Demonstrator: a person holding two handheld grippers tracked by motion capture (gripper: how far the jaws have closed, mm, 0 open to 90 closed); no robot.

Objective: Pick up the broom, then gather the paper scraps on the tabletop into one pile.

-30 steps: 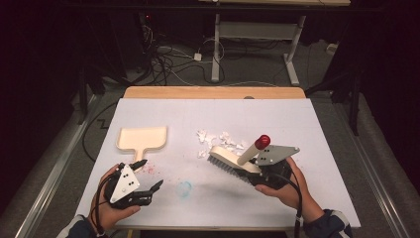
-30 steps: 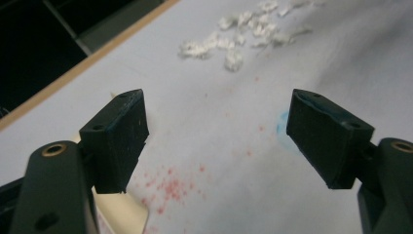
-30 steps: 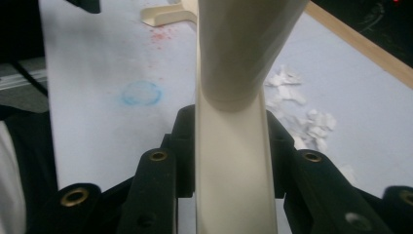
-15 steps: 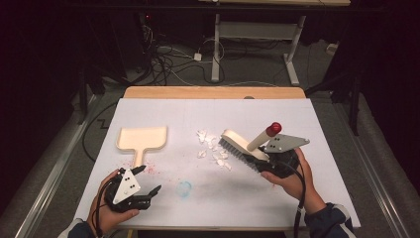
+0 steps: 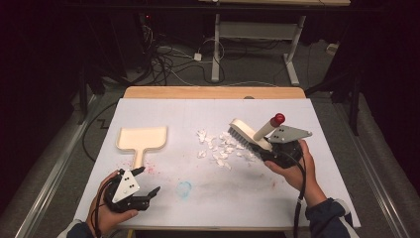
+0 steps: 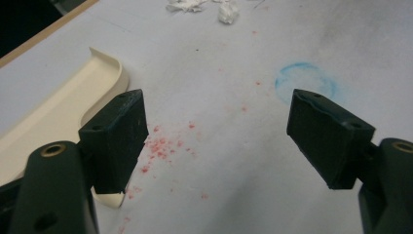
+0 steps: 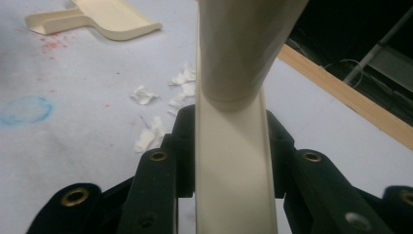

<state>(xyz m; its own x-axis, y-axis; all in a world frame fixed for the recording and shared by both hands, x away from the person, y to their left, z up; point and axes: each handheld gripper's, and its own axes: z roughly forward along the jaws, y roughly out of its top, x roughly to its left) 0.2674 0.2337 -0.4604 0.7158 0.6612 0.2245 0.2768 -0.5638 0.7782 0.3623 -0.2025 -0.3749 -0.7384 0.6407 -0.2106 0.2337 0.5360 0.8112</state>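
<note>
A white sheet is covering the counter, leaving a strip of bare wood showing along the far edge. A faint blue ring and a scatter of red specks are marking the sheet. Beyond it, a tangle of cables is lying on the grey floor, near the white metal legs of another table. The room around is sitting in darkness, with light falling mainly on the counter.
</note>
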